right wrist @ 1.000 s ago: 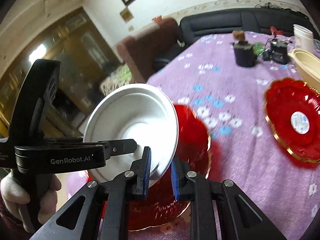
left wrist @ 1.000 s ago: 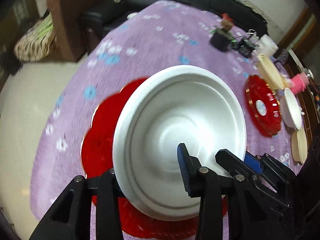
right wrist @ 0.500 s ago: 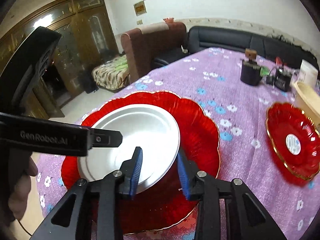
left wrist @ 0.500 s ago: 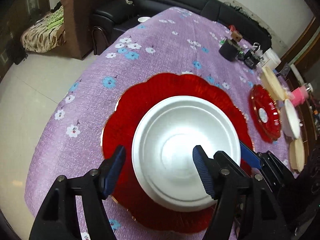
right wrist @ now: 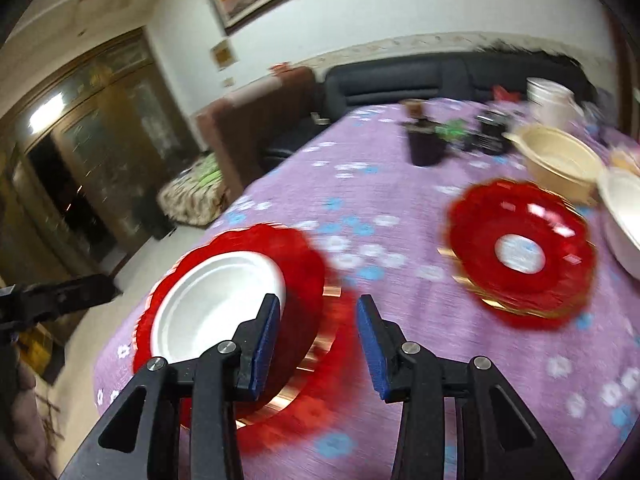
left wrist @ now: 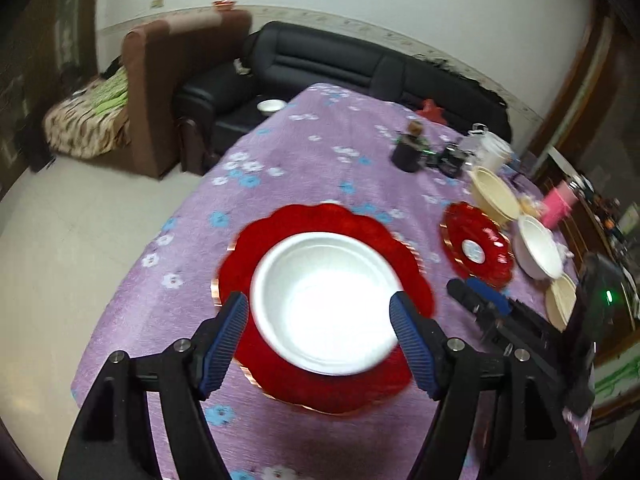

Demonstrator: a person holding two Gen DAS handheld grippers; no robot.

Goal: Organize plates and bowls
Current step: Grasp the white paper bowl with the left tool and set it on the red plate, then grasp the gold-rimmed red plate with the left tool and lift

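A white plate (left wrist: 326, 300) lies on a large red scalloped plate (left wrist: 236, 256) on the purple flowered tablecloth (left wrist: 300, 152). My left gripper (left wrist: 320, 336) hovers above and in front of it, its jaws opening, blue pads clear of the plate. In the right wrist view the white plate (right wrist: 216, 300) and red plate (right wrist: 304, 264) sit at lower left. My right gripper (right wrist: 316, 344) is back from them, jaws opening, nothing between them. The right gripper (left wrist: 486, 304) also shows in the left wrist view, at the right.
A smaller red plate (right wrist: 520, 248) with a white centre lies to the right. Cream bowls (right wrist: 560, 160) and a white bowl (left wrist: 538, 248) stand beyond it, with a dark cup (right wrist: 424, 140) and small items further back. A black sofa (left wrist: 360, 64) lies behind the table.
Both grippers let go of the white plate, which now rests flat on the large red plate. Both have opened and drawn back and up from it.
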